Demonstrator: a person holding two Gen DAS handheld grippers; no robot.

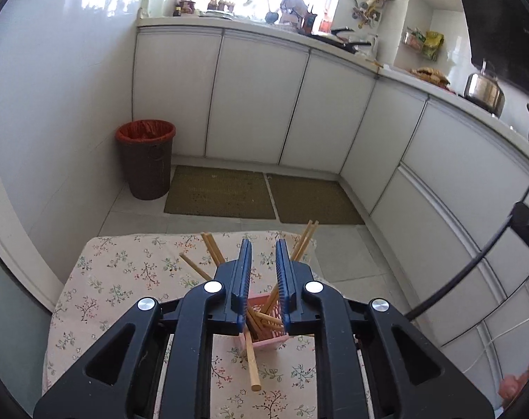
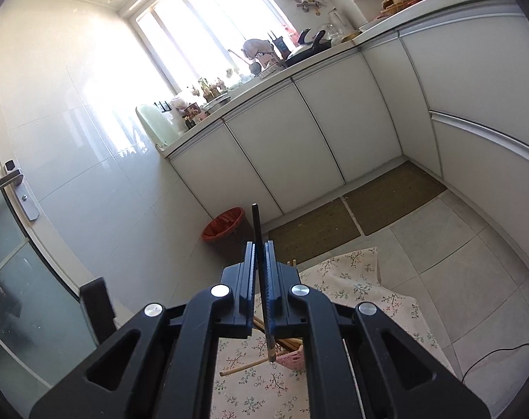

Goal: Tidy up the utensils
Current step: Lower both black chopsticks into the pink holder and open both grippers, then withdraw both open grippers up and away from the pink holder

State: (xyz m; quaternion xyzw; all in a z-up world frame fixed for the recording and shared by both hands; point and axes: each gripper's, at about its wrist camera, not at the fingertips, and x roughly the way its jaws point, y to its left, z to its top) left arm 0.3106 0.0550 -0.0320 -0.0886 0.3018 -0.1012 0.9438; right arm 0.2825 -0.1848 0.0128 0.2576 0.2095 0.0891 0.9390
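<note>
A pink slotted basket (image 1: 267, 335) stands on the table with the floral cloth (image 1: 124, 279) and holds several wooden chopsticks (image 1: 301, 241) that fan out of it. One wooden chopstick (image 1: 252, 366) leans out over the basket's near edge onto the cloth. My left gripper (image 1: 263, 244) hovers above the basket, its jaws a little apart with nothing between them. My right gripper (image 2: 261, 244) is shut on a dark chopstick (image 2: 256, 223), which stands nearly upright, its lower end just over the pink basket (image 2: 292, 358). A wooden chopstick (image 2: 240, 368) sticks out to the left there.
A brown bin with a red liner (image 1: 147, 160) stands on the floor by the wall beyond the table. Two brown mats (image 1: 222, 192) lie before the white cabinets (image 1: 257, 97). A black cable (image 1: 456, 279) runs at the right. A glass door with a handle (image 2: 6, 181) is at the left.
</note>
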